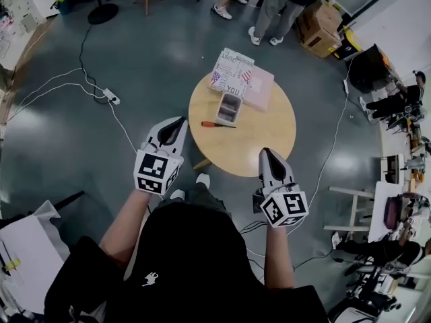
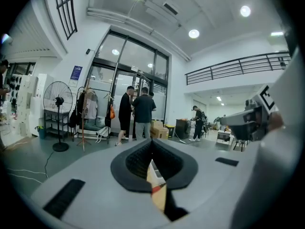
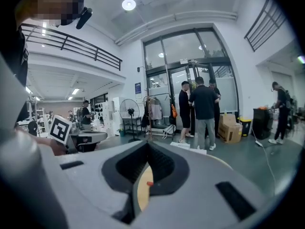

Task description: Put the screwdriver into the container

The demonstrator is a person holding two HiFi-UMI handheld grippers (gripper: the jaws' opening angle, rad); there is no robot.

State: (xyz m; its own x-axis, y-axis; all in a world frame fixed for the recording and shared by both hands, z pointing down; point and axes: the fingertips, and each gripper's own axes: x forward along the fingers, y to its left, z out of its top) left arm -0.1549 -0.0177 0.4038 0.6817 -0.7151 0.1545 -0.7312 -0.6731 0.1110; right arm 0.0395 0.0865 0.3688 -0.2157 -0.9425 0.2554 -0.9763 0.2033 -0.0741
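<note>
While both are held at the near side of the round wooden table, the two grippers are shown well apart from the task's things. The screwdriver with the red handle and dark shaft is seen lying flat on the tabletop, just beside the near end of the small grey rectangular container and not inside it. The left gripper is held over the floor by the table's left edge. Its jaws are pressed together at the tips, and nothing is gripped. The right gripper is held at the table's near edge, its jaws likewise closed at the tips and empty. A flat pink box with printed stickers is seen lying just behind the container.
</note>
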